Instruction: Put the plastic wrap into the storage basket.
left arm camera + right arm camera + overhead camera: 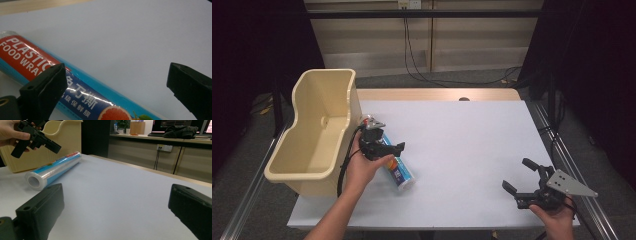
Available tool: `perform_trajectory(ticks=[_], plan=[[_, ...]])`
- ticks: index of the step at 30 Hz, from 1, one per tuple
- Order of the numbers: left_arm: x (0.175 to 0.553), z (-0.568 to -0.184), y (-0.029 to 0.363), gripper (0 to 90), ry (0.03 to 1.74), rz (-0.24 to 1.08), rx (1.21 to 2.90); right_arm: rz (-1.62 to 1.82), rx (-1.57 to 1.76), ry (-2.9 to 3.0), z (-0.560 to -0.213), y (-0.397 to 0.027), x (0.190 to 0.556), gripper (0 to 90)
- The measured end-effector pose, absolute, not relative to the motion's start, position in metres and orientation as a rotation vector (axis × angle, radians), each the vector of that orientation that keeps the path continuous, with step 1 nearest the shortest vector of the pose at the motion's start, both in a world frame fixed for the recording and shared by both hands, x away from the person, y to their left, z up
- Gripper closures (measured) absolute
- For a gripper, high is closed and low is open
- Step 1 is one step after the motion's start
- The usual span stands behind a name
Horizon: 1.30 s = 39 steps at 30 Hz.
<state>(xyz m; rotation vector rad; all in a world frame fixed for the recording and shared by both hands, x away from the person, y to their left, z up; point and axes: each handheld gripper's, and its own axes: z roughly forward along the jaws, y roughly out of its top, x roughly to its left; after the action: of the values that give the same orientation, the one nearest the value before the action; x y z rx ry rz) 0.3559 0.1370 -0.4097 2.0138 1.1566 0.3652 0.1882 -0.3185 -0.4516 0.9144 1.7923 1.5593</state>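
A blue and red roll of plastic food wrap (394, 162) lies flat on the white table (472, 145), just beside a cream plastic bin (319, 130). The left gripper (384, 148) hovers over the roll, jaws spread wide and gripping nothing. The right gripper (524, 180), jaws also apart and empty, rests well away from the roll. A glancing or off-centre grip could send this smooth cylinder rolling away.
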Motion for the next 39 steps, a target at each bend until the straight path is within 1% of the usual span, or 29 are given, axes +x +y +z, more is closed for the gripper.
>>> perform_trajectory(ticks=[4, 13, 15, 19, 22, 30, 39], plan=[[0.362, -0.405, 0.134, 2.9, 1.233, 0.323, 2.052, 1.555, 0.918, 1.791, -0.451, -0.319, 0.188, 0.8], [0.375, -0.398, 0.132, 2.9, 1.381, 0.222, 2.084, 1.557, 0.937, 1.777, -0.451, -0.321, 0.188, 1.2], [0.376, -0.398, 0.133, 2.9, 1.39, 0.22, 2.095, 1.557, 0.94, 1.779, -0.452, -0.321, 0.188, 1.2], [0.381, -0.4, 0.135, 2.9, 1.459, 0.162, 2.135, 1.549, 0.949, 1.783, -0.452, -0.321, 0.188, 1.3], [0.384, -0.402, 0.136, 2.9, 1.491, 0.139, 2.133, 1.549, 0.952, 1.782, -0.452, -0.321, 0.188, 1.3], [0.391, -0.404, 0.136, 2.9, 1.583, 0.138, 2.155, 1.55, 0.957, 1.781, -0.452, -0.321, 0.188, 1.3], [0.396, -0.414, 0.133, 2.9, 1.633, 0.11, 2.186, 1.555, 0.954, 1.782, -0.452, -0.32, 0.188, 1.3]])
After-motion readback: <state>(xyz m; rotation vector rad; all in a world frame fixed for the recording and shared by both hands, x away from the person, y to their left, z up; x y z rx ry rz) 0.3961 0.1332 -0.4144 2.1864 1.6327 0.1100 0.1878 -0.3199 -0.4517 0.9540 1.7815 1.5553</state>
